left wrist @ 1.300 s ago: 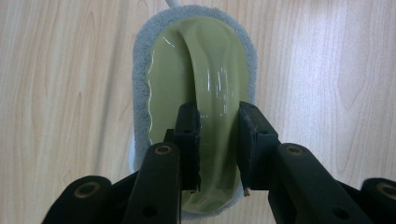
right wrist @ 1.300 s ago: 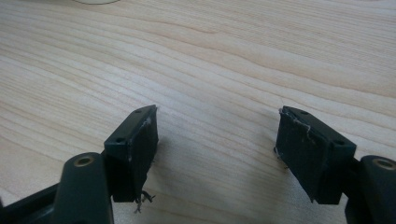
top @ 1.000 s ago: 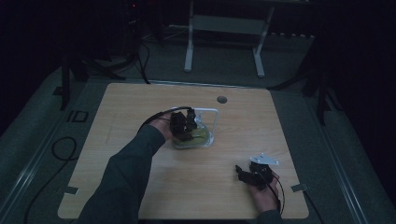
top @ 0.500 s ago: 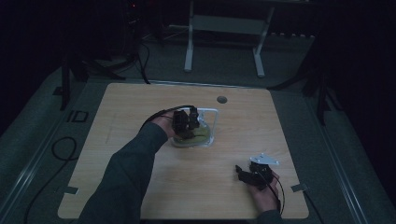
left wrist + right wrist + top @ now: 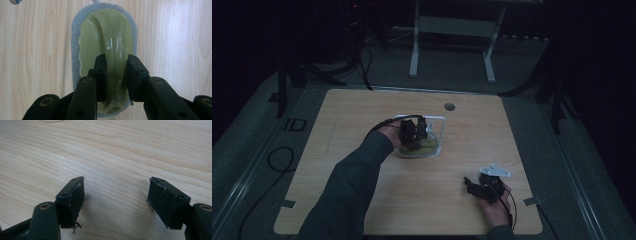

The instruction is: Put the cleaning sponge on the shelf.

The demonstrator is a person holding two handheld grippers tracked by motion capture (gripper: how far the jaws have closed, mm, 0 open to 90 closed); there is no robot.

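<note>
The left gripper has its 2 jaws closed on the arched green handle of a scrubbing pad, an oval green plastic body backed by a grey sponge layer that shows as a rim all round it. In the left gripper view the pad lies flat on the wooden table, and the jaws pinch the handle from either side near its nearer end. In the high view this gripper sits a little left of the table's middle, over the pad, which appears to lie on or against a clear tray-like thing that is too dim to make out.

The right gripper has its jaws wide apart with nothing between them, only bare wood grain beneath. In the high view it rests near the table's near right corner, well apart from the pad.

The step in hand looks like the grasp itself: the handle is gripped, the pad not visibly lifted. The next move probably calls for a straight lift that keeps the pad level, since a pinch toward 1 end of the handle could let the far end droop.
</note>
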